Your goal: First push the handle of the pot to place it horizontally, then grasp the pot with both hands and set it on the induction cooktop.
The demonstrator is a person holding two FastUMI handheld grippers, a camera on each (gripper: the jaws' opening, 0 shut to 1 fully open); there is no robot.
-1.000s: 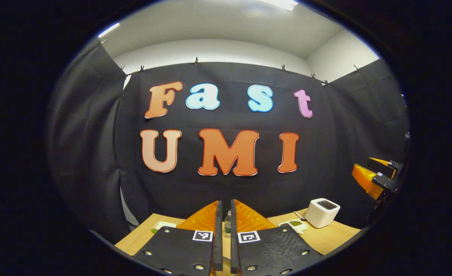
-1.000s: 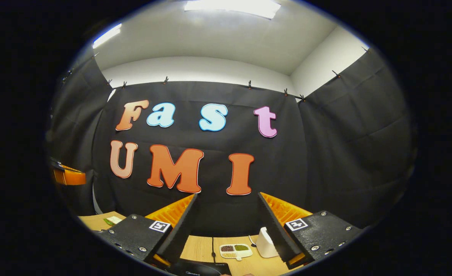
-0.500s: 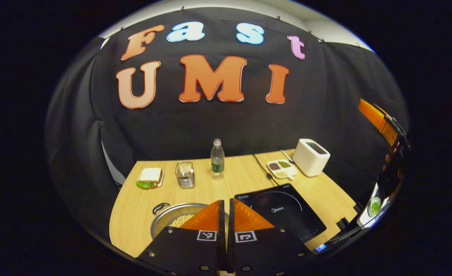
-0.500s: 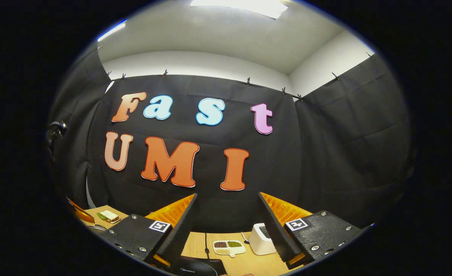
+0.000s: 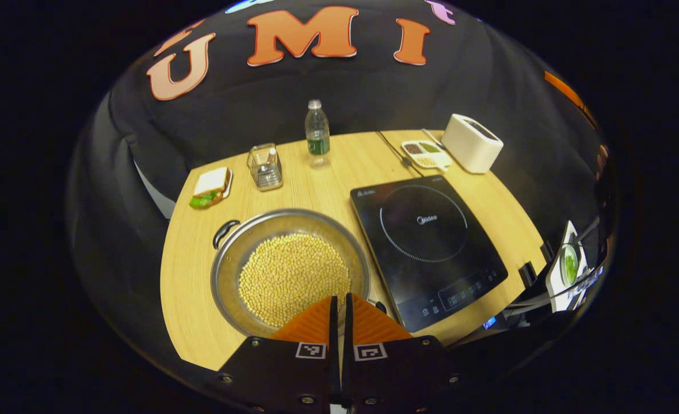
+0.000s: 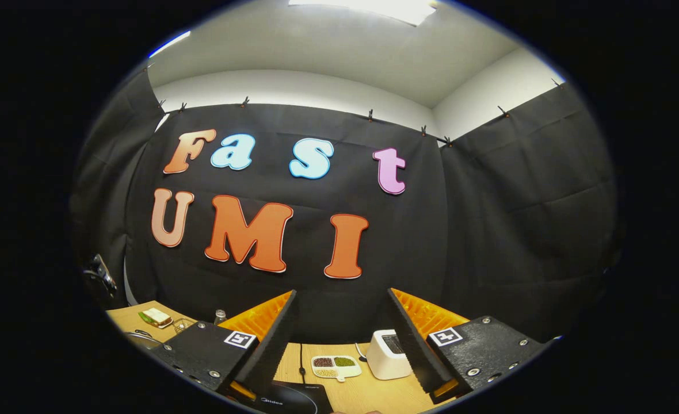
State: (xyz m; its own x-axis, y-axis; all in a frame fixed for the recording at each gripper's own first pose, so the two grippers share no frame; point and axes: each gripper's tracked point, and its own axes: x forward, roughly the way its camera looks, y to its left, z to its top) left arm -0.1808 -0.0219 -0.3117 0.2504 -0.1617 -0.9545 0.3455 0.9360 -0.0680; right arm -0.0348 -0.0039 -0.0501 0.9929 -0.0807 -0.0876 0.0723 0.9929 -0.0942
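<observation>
My left gripper (image 5: 339, 305), fingers pressed together and empty, hangs over the near rim of the soybean-filled pot (image 5: 290, 270), whose two handles lie on a diagonal from far-left (image 5: 225, 232) to near-right, the induction cooktop (image 5: 428, 244) just beside it, while my right gripper (image 6: 342, 339) waits farther off, fingers apart.

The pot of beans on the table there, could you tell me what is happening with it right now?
Nothing grips it yet. The pot, full of yellow beans, sits on the wooden table beside the black induction cooktop, not on it. The left gripper hangs above the pot's near rim with its fingers together. The right gripper is open and faces the booth wall, above the table's far end.
</observation>
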